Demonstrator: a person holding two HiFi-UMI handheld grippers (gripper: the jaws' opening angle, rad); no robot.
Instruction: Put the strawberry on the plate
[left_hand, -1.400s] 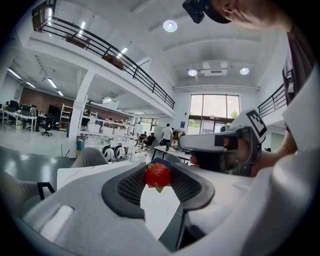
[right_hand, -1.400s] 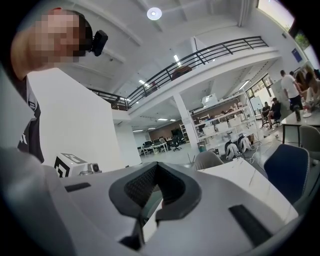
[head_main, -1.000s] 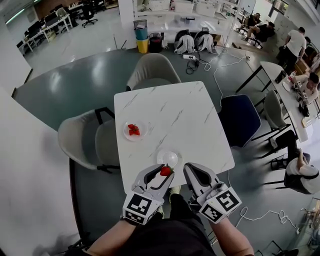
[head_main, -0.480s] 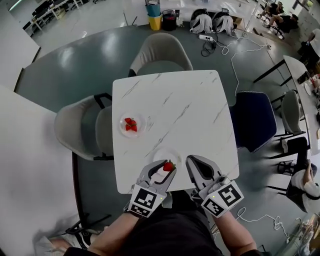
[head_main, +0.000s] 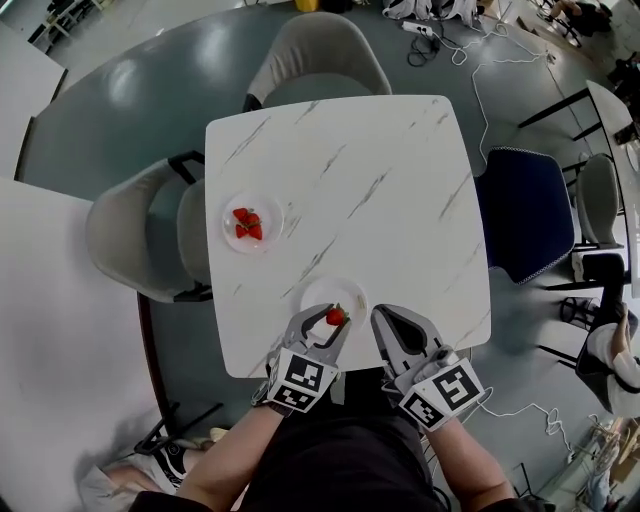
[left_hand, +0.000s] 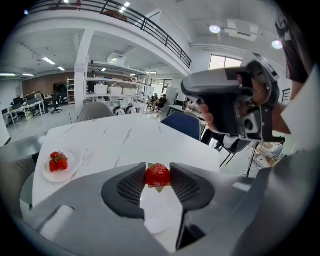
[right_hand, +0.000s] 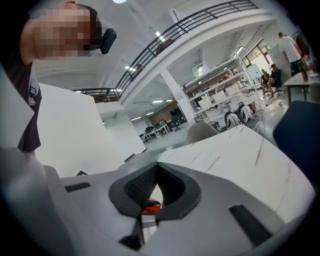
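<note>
the white marble table (head_main: 380, 180) is filling the frame's centre. at its lower edge, the left gripper (head_main: 335, 318) is gripping a strawberry (head_main: 336, 317) over the clear plate (head_main: 318, 294). the right gripper (head_main: 386, 320) is sitting just beside it, jaws pressed together, empty. a second plate (head_main: 268, 212) at middle left is holding strawberries (head_main: 247, 223).

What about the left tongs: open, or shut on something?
Shut: the left tongs pinch the strawberry between both pads, over the near white plate.

Left tool (head_main: 334, 319) pinching strawberry (left_hand: 157, 175); right tool (head_main: 385, 317) closed.
</note>
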